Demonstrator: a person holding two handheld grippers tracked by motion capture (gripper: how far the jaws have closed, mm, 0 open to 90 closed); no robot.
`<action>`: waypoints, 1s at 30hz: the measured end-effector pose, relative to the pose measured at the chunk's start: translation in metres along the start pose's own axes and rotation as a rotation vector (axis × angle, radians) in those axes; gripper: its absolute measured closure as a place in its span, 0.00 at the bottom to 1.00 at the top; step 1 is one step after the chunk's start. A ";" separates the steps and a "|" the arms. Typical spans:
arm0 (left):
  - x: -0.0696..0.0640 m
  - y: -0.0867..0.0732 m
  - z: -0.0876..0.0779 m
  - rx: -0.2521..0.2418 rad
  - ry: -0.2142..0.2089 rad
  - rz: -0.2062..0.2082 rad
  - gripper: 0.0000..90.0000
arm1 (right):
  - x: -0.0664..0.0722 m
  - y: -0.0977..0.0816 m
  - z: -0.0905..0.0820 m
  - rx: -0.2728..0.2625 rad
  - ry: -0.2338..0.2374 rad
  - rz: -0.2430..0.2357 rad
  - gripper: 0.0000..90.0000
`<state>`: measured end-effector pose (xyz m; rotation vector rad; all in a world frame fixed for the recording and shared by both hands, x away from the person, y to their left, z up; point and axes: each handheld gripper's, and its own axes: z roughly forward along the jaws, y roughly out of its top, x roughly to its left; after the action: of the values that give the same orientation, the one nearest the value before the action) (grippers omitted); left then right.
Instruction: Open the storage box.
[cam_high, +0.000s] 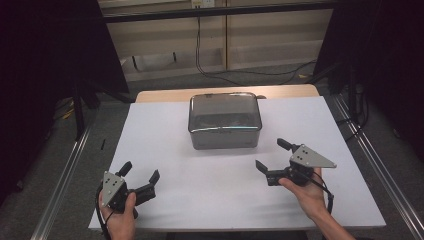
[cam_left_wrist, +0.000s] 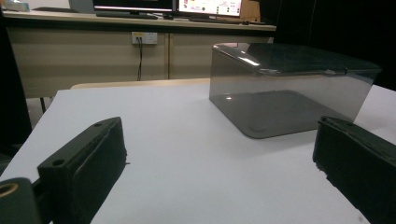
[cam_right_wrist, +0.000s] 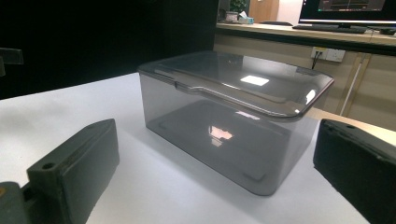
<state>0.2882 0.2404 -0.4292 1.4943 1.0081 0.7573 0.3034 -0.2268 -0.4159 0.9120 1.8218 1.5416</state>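
- While the lidded box (cam_high: 225, 120) sits near the tabletop's (cam_high: 165, 130) far edge, both tools, left (cam_high: 140, 172) and right (cam_high: 270, 154), hover spread and empty.
- Step: approach; next, each tool likely must close in on the box.

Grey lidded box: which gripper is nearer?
Right. The right gripper sits just off the grey lidded box at its near right corner; the left gripper is farther back, near-left. Both open.

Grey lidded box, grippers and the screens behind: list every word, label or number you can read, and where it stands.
No text can be read.
Grey box: no label shows.
Left gripper and right gripper: no markings show.
Monitor on the far desk: coloured patches, too blurred to read.
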 end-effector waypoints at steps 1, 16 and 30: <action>0.000 0.000 0.000 0.001 0.000 0.002 0.03 | 0.000 0.001 0.003 -0.001 0.003 -0.002 0.00; -0.002 0.000 0.002 0.008 -0.008 0.010 0.03 | 0.000 0.005 0.023 0.023 0.005 -0.014 0.00; -0.003 -0.001 0.003 0.012 -0.012 0.009 0.03 | -0.003 0.013 0.047 0.038 -0.002 -0.066 0.01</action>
<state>0.2897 0.2364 -0.4307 1.5131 0.9997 0.7493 0.3439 -0.1997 -0.4112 0.8617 1.8670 1.4699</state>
